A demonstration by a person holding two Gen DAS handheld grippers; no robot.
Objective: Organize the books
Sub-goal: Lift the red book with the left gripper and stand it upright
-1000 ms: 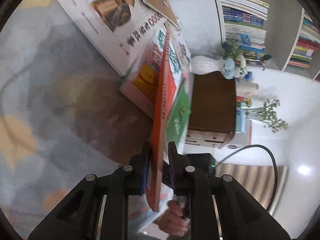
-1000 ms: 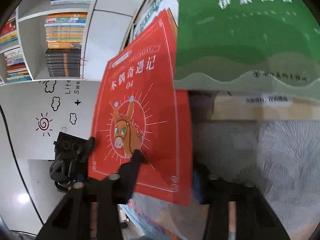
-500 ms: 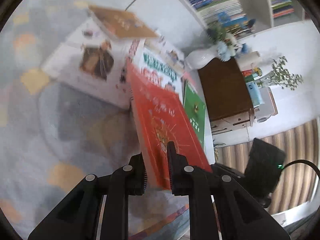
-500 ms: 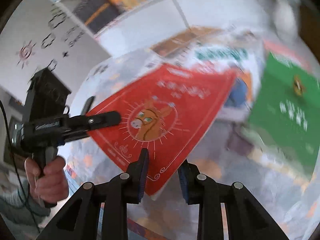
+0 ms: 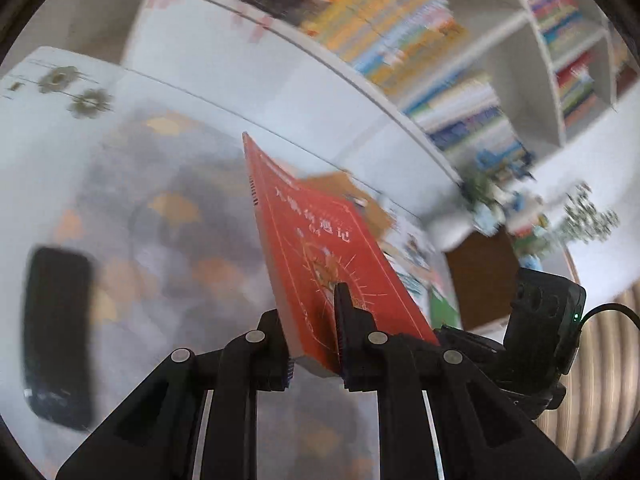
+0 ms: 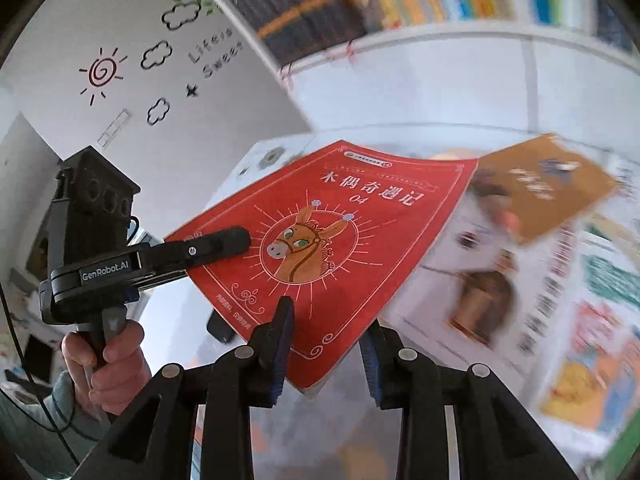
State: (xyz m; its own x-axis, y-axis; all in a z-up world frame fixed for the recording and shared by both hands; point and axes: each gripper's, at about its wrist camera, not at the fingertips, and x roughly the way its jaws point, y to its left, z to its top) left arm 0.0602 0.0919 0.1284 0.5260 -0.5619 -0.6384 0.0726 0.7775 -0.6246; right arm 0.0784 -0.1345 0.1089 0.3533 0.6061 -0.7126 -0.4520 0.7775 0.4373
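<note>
A red book (image 5: 320,248) with a donkey on its cover (image 6: 340,240) hangs in the air above the table, held by both grippers. My left gripper (image 5: 310,308) is shut on the book's near edge. In the right wrist view it (image 6: 236,242) reaches in from the left, one finger lying on the cover. My right gripper (image 6: 328,316) has the book's lower corner between its fingers, one over the cover and one beneath. Its jaws are opening slightly. From the left wrist view the right gripper (image 5: 444,334) sits at the book's right corner.
Several books (image 6: 520,280) lie spread on the table, a brown one (image 6: 548,184) on top. Beyond stands a white bookshelf (image 5: 460,100) packed with books. A black flat object (image 5: 56,336) lies on the patterned cloth (image 5: 160,240). A wooden box (image 5: 480,272) and flowers stand at the right.
The red book has come up off the pile and swung toward the bookshelf, rolling from edge-on to face-up. Both grippers rose with it, and the right one now has its corner.
</note>
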